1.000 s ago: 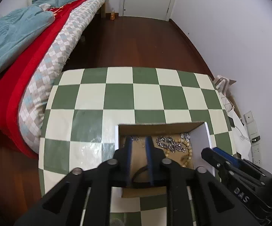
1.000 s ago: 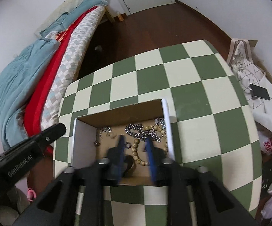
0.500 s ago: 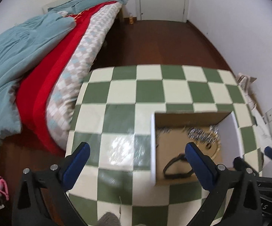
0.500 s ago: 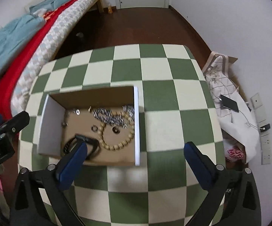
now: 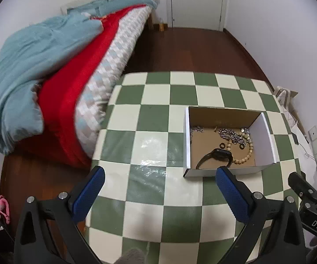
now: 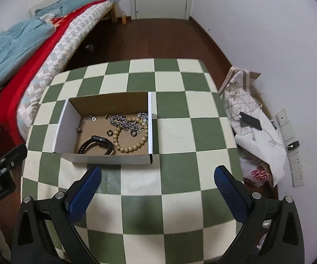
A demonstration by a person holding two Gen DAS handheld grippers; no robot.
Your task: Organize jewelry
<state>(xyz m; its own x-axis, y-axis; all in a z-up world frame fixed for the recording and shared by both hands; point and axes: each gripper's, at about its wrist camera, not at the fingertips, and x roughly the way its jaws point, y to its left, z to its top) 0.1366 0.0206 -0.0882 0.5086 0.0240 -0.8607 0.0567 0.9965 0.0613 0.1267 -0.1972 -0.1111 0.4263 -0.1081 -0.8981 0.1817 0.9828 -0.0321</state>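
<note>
I see my left claw (image 5: pixel 159 189) wide open and empty, my right claw (image 6: pixel 157 186) the same, both above the checkered surface (image 6: pixel 178 136); box (image 6: pixel 105 159) just ahead, holding watch (image 6: pixel 97 146), bead bracelet (image 6: pixel 132 148), chain (image 6: pixel 123 121)

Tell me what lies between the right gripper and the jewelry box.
Only bare checkered tablecloth separates the right gripper from the box, seen in the right wrist view.

left gripper (image 5: pixel 159 189): black frame, blue textured fingers (image 5: pixel 88 192), silver screws | right gripper (image 6: pixel 157 186): same build, blue fingers (image 6: pixel 231 194) | markings: white "DAS" lower right of left view, "GenRobot.AI" partly cut off at lower left of right view
</note>
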